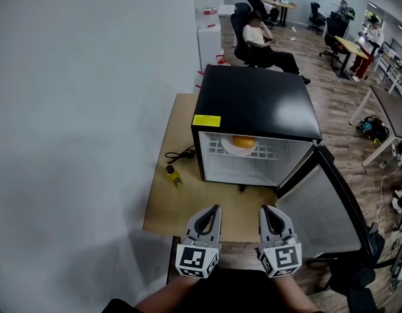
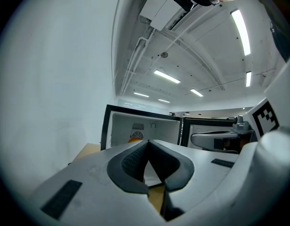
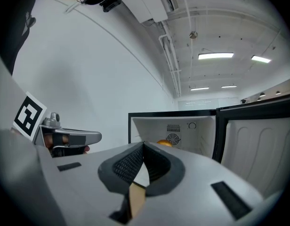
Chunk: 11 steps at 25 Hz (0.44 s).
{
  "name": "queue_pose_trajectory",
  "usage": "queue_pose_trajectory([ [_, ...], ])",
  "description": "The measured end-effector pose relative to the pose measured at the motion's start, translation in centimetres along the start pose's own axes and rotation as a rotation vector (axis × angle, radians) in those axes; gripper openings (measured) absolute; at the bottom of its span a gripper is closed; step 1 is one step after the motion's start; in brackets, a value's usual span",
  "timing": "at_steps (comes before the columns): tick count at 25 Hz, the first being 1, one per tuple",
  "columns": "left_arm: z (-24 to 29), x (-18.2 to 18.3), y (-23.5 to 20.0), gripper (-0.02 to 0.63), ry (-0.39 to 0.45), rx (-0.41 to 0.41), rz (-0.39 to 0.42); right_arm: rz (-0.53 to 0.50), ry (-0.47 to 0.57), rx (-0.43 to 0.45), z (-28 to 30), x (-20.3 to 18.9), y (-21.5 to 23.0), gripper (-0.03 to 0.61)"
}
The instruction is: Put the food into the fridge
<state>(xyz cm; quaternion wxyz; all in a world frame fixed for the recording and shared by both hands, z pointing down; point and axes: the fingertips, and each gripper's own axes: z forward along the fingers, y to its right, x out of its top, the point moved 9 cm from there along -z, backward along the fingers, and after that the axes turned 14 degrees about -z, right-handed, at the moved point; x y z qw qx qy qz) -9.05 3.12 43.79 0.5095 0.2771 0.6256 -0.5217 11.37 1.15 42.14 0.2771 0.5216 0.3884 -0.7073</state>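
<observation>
Jaws closed tip to tip on the left gripper [image 1: 216,208] and the right gripper [image 1: 262,208], with nothing held between them. Both hang side by side over the near edge of the cardboard-coloured worktop [image 1: 181,204], pointing at the small black fridge [image 1: 256,100]. Its door [image 1: 326,207] stands swung wide to the right. The food [image 1: 243,141] – something round and orange – sits on a white plate [image 1: 239,151] on the wire shelf [image 1: 274,152] inside. Left of the fridge lie a yellow bottle [image 1: 173,176] and a black cable [image 1: 180,154].
</observation>
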Motion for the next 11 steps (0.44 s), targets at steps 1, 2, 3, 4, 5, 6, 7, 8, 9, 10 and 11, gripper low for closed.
queue_pose_trajectory([
  [1,0.0,-0.1,0.0,0.014,-0.002,-0.001,0.002,0.0,-0.002,-0.003,0.0,-0.1,0.1,0.058],
  [2,0.0,-0.2,0.0,0.014,-0.004,-0.002,0.003,0.001,-0.003,-0.007,-0.1,-0.2,0.1,0.059],
  [3,-0.1,-0.2,-0.1,0.014,-0.005,-0.002,0.004,0.002,-0.005,-0.011,-0.1,-0.2,0.1,0.06],
  [4,-0.1,-0.2,-0.1,0.014,-0.006,-0.002,0.003,0.004,-0.005,-0.016,-0.2,-0.3,0.2,0.058],
  [5,-0.1,-0.2,-0.2,0.012,-0.006,0.0,0.002,0.005,-0.006,-0.021,-0.3,-0.3,0.3,0.059],
  [6,-0.2,-0.1,-0.3,0.014,-0.007,0.002,0.003,0.006,-0.008,-0.026,-0.3,-0.3,0.4,0.059],
  [7,-0.2,-0.1,-0.4,0.014,-0.009,0.006,0.006,0.006,-0.012,-0.031,-0.4,-0.3,0.4,0.059],
  [8,-0.3,0.0,-0.6,0.013,-0.012,0.013,0.012,0.006,-0.015,-0.036,-0.4,-0.3,0.5,0.06],
  [9,-0.3,0.0,-0.8,0.013,-0.016,0.021,0.018,0.006,-0.019,-0.039,-0.5,-0.3,0.5,0.058],
  [10,-0.4,0.1,-1.0,0.014,-0.019,0.03,0.024,0.005,-0.022,-0.042,-0.5,-0.4,0.4,0.06],
  [11,-0.5,0.1,-1.2,0.013,-0.022,0.039,0.029,0.004,-0.025,-0.044,-0.5,-0.4,0.4,0.058],
])
